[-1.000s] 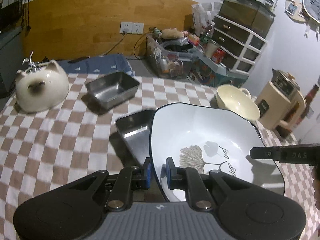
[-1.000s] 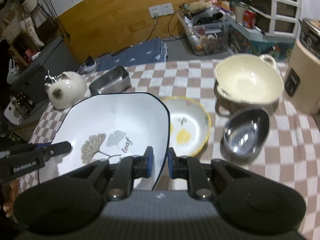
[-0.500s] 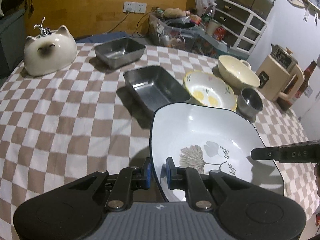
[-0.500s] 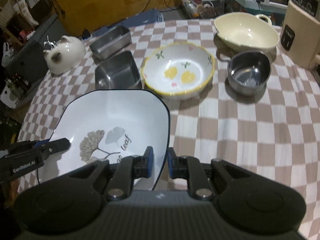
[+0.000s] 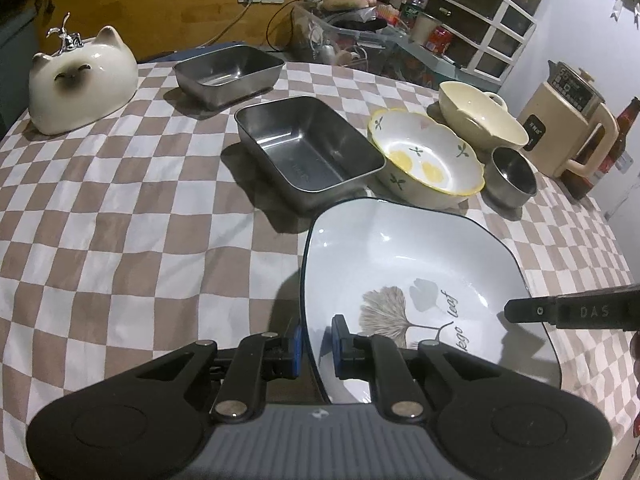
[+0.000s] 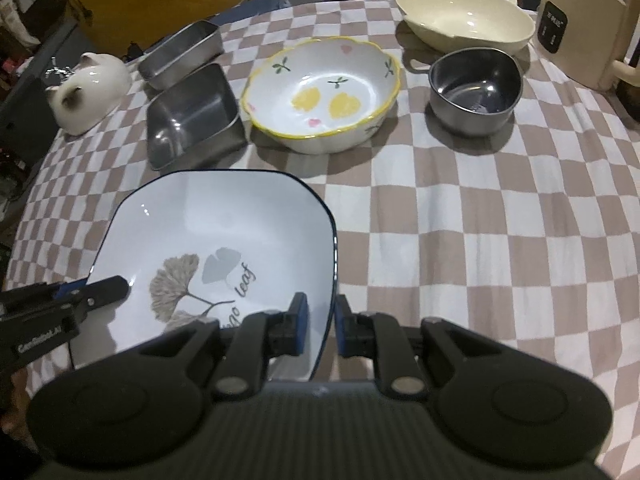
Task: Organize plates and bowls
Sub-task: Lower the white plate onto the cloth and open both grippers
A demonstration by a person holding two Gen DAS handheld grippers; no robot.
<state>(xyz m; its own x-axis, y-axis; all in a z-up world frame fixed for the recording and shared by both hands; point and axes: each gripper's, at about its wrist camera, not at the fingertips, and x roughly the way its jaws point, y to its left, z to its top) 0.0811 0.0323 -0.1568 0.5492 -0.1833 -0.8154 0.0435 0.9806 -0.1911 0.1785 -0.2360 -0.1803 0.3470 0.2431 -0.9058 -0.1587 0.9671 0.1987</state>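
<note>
Grippers first: my left gripper (image 5: 316, 346) is clamped on the left rim of the square plate (image 5: 400, 280), one pad inside the rim, one outside. My right gripper (image 6: 318, 326) is clamped on the opposite rim the same way. In the left wrist view its finger pokes in from the right edge over the plate; in the right wrist view the left one pokes in from the lower left. Two-point hold, both grips look firm.

Plate sits low centre in both frames, leaf print facing up, tilted a bit away from the cameras. Can't tell if its underside touches the checked tablecloth (image 5: 120, 220) yet; I judge it's just above.

Beyond it, mid frame: near steel tray (image 5: 308, 156), flower bowl (image 6: 324, 92) to its right, small steel bowl (image 6: 476, 88) further right, cream handled bowl (image 6: 464, 16) behind. Second steel tray (image 5: 228, 70) upper centre-left of the left view, cat ornament (image 5: 80, 80) upper left.

Step in hand, I think: set the plate down on open cloth in front of the row. To do it well:
- keep both hands level with each other so the rim doesn't twist in the pads
- land flat, clear of the near steel tray's front corner
- let go only once it's resting, both sides together, then back out sideways.
</note>
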